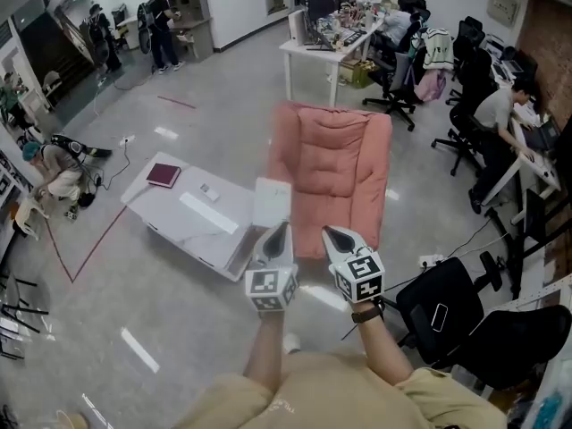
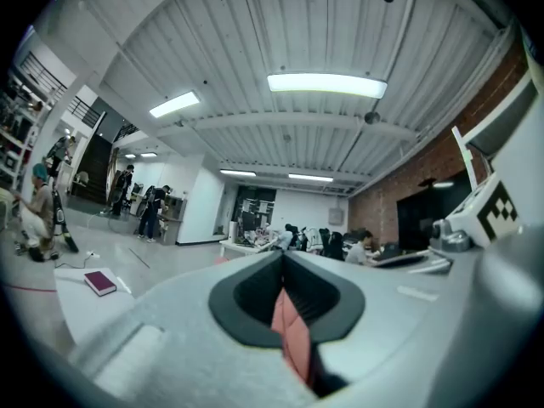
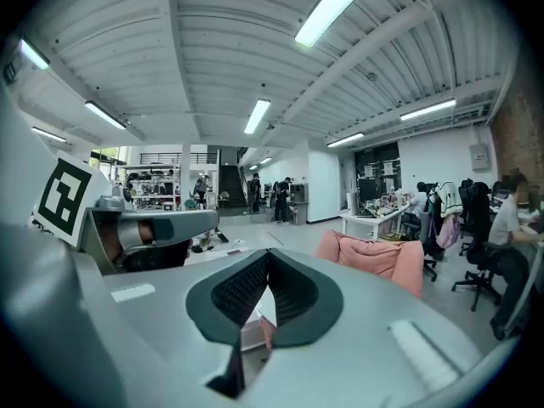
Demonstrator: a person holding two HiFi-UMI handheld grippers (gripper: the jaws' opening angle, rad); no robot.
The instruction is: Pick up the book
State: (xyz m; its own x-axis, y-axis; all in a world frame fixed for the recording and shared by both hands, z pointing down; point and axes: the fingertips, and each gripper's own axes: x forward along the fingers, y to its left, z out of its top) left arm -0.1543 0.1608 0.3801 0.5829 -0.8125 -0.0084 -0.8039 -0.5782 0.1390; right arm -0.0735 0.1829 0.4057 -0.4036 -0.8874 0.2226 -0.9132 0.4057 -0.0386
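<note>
A dark red book (image 1: 164,175) lies flat at the far left corner of a low white table (image 1: 165,202); in the left gripper view the book (image 2: 100,282) shows small at the lower left. My left gripper (image 1: 283,227) is held in the air in front of me, shut and empty, well to the right of the book. Beside it my right gripper (image 1: 328,231) is likewise shut with nothing in it. Along the left gripper (image 2: 283,258) the jaws meet with no gap, and the same holds along the right gripper (image 3: 269,256).
A pink padded armchair (image 1: 331,172) stands straight ahead, and a white box (image 1: 271,202) sits at the table's right end. A black office chair (image 1: 447,315) is close on my right. A cluttered desk (image 1: 332,36) and seated people are farther back; a person (image 1: 55,172) crouches at the left.
</note>
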